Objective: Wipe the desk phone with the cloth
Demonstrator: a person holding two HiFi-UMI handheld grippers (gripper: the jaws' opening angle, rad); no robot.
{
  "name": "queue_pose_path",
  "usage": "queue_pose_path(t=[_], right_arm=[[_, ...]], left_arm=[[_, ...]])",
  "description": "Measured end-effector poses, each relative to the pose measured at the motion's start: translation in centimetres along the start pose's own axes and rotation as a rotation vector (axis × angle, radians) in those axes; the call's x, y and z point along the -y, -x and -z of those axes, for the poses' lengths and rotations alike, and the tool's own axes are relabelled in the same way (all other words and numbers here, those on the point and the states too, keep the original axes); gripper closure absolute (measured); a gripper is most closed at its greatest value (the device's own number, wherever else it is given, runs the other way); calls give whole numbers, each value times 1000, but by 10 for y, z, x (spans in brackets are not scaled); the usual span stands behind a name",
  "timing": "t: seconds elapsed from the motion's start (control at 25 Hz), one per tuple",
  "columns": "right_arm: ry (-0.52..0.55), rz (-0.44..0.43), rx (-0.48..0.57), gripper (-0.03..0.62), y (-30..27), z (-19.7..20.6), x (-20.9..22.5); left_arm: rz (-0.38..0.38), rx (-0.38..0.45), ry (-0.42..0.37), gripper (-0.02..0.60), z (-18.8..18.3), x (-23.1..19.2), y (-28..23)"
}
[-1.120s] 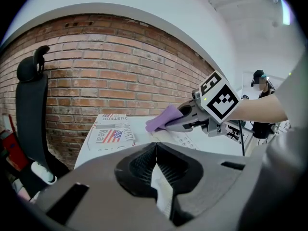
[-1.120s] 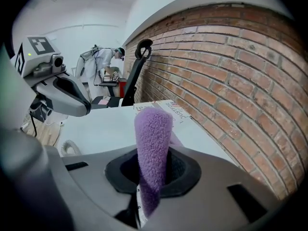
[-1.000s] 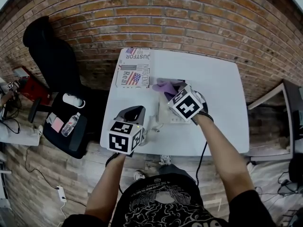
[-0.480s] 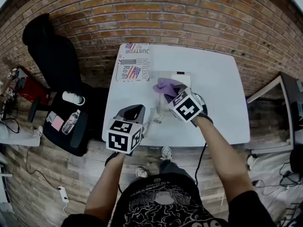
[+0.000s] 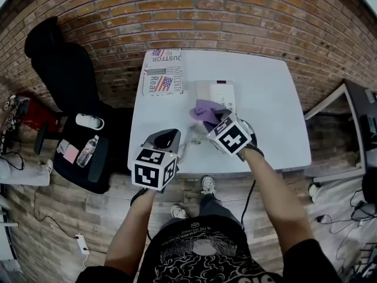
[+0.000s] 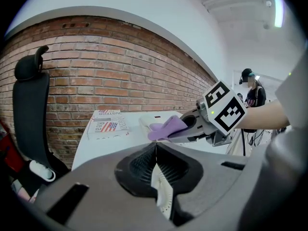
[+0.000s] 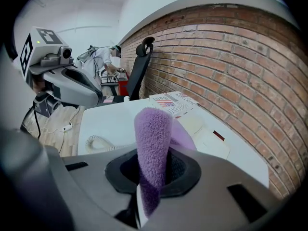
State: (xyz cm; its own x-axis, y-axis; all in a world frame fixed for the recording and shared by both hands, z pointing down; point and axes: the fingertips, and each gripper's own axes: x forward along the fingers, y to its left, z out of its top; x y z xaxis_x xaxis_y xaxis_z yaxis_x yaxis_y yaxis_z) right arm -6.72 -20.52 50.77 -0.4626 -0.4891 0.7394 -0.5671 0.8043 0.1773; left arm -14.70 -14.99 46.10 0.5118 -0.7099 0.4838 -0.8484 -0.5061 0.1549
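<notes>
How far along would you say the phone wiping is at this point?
Done: the left claw is shut on the white handset, off the desk phone. In hand: the right claw grips the purple cloth by the phone's near edge; contact is unclear. Left, probably: wiping the phone body and handset, then replacing it.

Left gripper [image 6: 155, 153] and right gripper [image 7: 153, 173]: dark grey moulded housings, each with a ribbed, funnel-shaped recess around the jaws. Each unit carries a white cube printed with black square markers: left cube [image 5: 154, 170], right cube [image 5: 234, 135]. A green indicator light [image 6: 211, 112] sits beside the right cube. A black cable [image 5: 252, 192] leads back from the right gripper. Clothing: black short-sleeved T-shirt [image 5: 200, 258] with white line-art print; light-coloured shoes [image 5: 207, 186].
</notes>
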Motion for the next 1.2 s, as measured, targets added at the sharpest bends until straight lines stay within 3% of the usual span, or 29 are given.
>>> queue_pose_path(t=[0.76, 1.2], right_arm=[[-44, -83, -51, 548, 1, 43, -48], [-47, -35, 27, 548, 34, 15, -11]], left_arm=[[20, -15, -15, 572, 19, 8, 13], [26, 9, -13, 574, -2, 11, -2]])
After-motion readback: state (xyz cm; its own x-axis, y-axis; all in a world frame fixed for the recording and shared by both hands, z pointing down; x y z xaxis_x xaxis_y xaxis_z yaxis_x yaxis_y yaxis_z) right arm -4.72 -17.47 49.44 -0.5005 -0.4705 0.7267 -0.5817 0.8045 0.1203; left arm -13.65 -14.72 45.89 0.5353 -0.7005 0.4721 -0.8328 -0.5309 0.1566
